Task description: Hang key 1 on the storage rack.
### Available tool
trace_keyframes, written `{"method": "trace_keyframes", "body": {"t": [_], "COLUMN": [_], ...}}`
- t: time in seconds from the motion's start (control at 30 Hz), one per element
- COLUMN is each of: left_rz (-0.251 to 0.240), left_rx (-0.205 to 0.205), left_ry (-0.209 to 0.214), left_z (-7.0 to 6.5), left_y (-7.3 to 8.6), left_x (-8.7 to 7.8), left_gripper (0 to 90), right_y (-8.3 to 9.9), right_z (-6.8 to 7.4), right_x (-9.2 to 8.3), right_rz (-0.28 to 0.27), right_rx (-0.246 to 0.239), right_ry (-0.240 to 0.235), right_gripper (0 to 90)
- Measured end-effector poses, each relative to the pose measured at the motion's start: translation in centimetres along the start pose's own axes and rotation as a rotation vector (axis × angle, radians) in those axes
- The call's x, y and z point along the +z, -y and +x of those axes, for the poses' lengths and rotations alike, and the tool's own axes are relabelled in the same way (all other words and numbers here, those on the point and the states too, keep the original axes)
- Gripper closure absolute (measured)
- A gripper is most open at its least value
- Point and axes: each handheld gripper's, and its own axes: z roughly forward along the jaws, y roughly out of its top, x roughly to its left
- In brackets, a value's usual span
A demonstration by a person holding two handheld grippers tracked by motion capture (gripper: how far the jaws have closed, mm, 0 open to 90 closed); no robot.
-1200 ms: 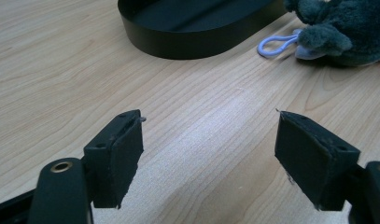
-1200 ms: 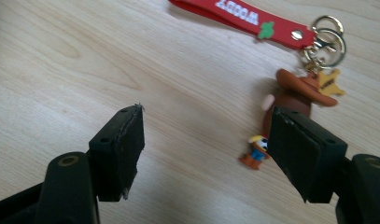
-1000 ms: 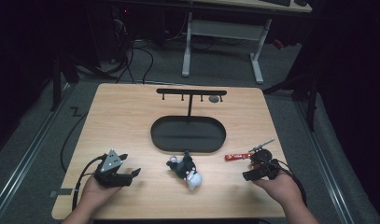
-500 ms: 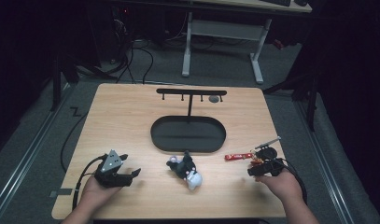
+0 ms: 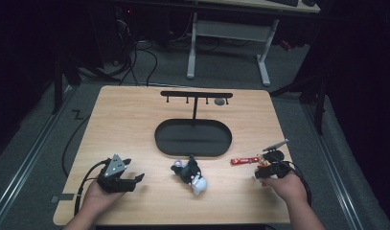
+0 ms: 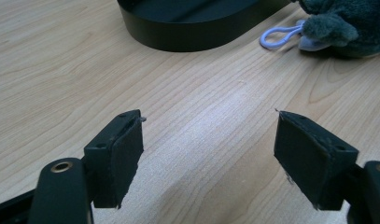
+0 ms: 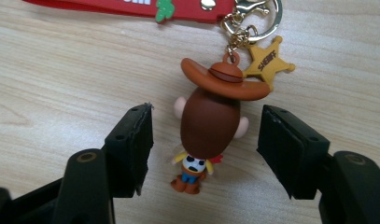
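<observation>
A cowboy figure keychain (image 7: 210, 128) lies flat on the wooden worktop (image 5: 135, 124), near its right front corner. In the right gripper view it sits between the two black jaws of the right claw (image 7: 205, 149) — brown hat toward the top, boots toward the bottom — with a clear gap of bare wood on each side, so the jaws stand wide apart and touch nothing. A gold chain and ring join the hat to a yellow sheriff star (image 7: 268, 61) and to a red strap (image 7: 131, 8) that runs off along the top edge. In the high view the red strap (image 5: 245, 161) lies just left of the right claw (image 5: 265, 173), which the person's right hand (image 5: 288, 186) holds low over the worktop.

Toward the middle front lies a small dark plush toy (image 5: 189, 172) with a white part at its near end. Behind it stands a black oval tray (image 5: 192, 138), and from the tray's far side rises a T-shaped black rack (image 5: 196, 95) with small hooks under its bar.

At the front left, the left hand (image 5: 96, 197) holds the left claw (image 5: 135, 179) just above the wood. In the left gripper view its jaws are spread wide with nothing between them but bare worktop (image 6: 206, 149) — the tray's rim (image 6: 187, 32) and the plush toy (image 6: 346, 21) with a pale loop (image 6: 278, 35) show farther off
</observation>
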Motion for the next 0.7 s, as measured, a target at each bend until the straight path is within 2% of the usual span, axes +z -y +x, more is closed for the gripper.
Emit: {"method": "trace_keyframes", "body": {"t": [0.13, 0.17, 0.33, 0.57, 0.7], "left_rz": [0.002, 0.003, 0.007, 0.008, 0.009], "left_rx": [0.003, 0.004, 0.008, 0.01, 0.013], "left_ry": [0.0, 0.0, 0.003, 0.002, 0.002], "left_z": [-0.03, -0.08, -0.12, -0.14, -0.18], "left_y": [0.0, 0.0, 0.04, 0.05, 0.05], "left_x": [0.0, 0.03, -0.01, 0.01, 0.04], "left_gripper": [24.2, 24.2, 24.2, 24.3, 24.4], "right_y": [-0.11, -0.19, -0.24, -0.51, -0.67], "right_z": [-0.06, -0.07, -0.12, 0.07, 0.13], "right_x": [0.16, 0.23, 0.48, 0.45, 0.42], "right_rz": [0.003, 0.006, 0.004, 0.019, 0.027], "right_rx": [0.004, 0.009, 0.014, -0.009, 0.0], "right_ry": [-0.007, -0.007, -0.008, 0.014, 0.017], "right_gripper": [40.3, 43.6, 46.5, 54.2, 54.6]}}
